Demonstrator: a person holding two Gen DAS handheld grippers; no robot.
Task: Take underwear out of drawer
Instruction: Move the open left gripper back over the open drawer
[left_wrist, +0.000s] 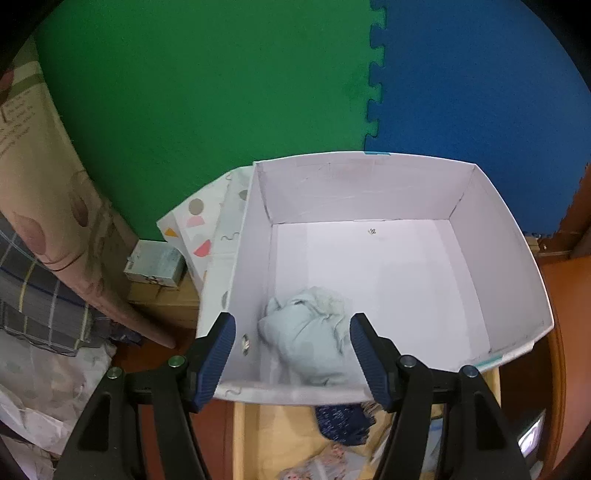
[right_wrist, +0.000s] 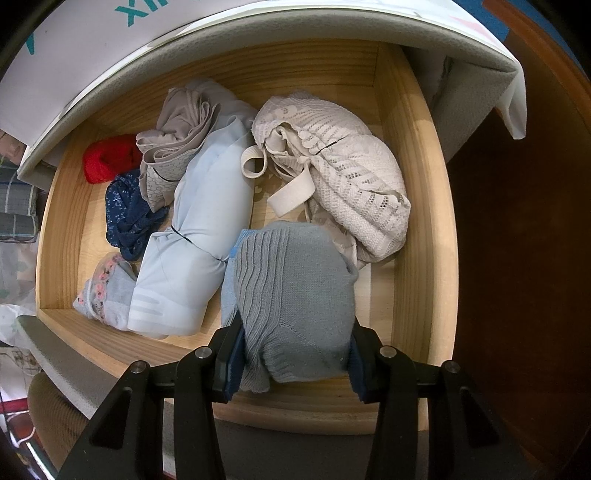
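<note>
The right claw (right_wrist: 295, 363) grips a grey knit garment (right_wrist: 291, 295) over the drawer (right_wrist: 421, 221); it could snag the lace bra (right_wrist: 347, 184). The left claw (left_wrist: 291, 354) hangs wide above the box (left_wrist: 509, 258).

White box (left_wrist: 509, 258) holds pale blue underwear (left_wrist: 308, 332); wooden drawer (right_wrist: 421, 221) has red, navy-floral, cream-lace pieces.

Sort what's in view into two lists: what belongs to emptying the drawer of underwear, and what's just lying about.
Part of the job:
wooden drawer
grey ribbed garment, clamped in the right gripper
pale blue garment in the white box
left gripper, open

Lying about:
foam mats
small carton
plaid cloth
</note>
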